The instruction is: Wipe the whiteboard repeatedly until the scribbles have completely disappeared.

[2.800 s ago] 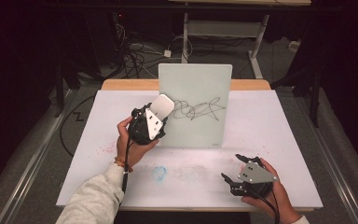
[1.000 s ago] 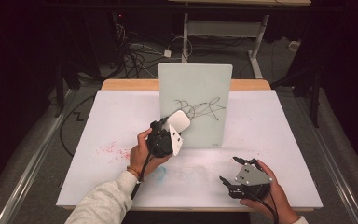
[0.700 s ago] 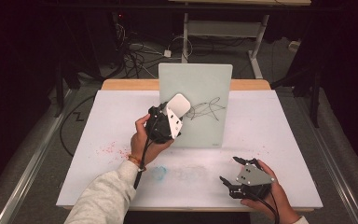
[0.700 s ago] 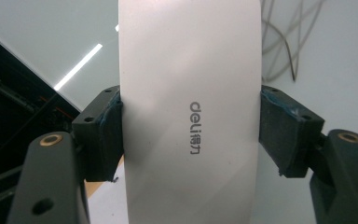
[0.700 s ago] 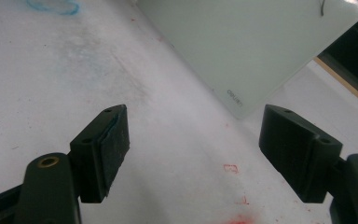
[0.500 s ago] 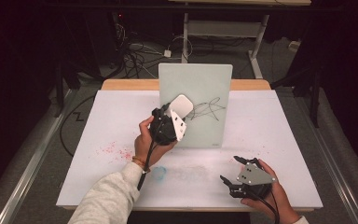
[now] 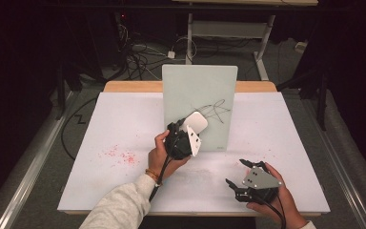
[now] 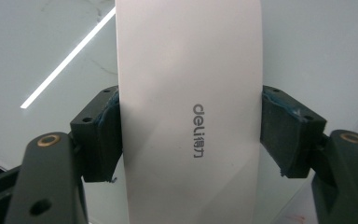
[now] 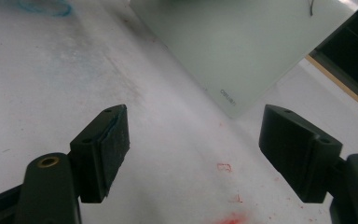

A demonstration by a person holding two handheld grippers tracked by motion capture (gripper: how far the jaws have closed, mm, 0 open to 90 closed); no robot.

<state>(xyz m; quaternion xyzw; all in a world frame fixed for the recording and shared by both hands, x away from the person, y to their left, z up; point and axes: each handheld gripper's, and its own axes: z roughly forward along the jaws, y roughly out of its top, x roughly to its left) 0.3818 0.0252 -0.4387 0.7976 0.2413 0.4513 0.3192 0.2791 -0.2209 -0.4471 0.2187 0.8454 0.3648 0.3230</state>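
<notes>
Count, this moment:

- Grippers: two. Left gripper [image 7: 185, 136] clamped on the eraser; right gripper [image 7: 246, 177] with jaws spread wide, nothing between them.
- Hands: two, one on each gripper.
- Erasers: one, white eraser [image 8: 189, 112], printed logo, gripped between both pads of the left gripper.
- Boards: one, pale glass board [image 7: 199, 90], standing upright just ahead of the left gripper, ahead and to the left of the right gripper.
- Black scribbles on board: one tangle [image 7: 218, 110], just right of the eraser.
- Benches: one, white bench [image 7: 124, 124], beneath both grippers.
- Red marker smudges on bench: two patches, one [image 7: 119, 155] left of the left gripper, one [image 9: 233, 218] beneath the right gripper.
</notes>
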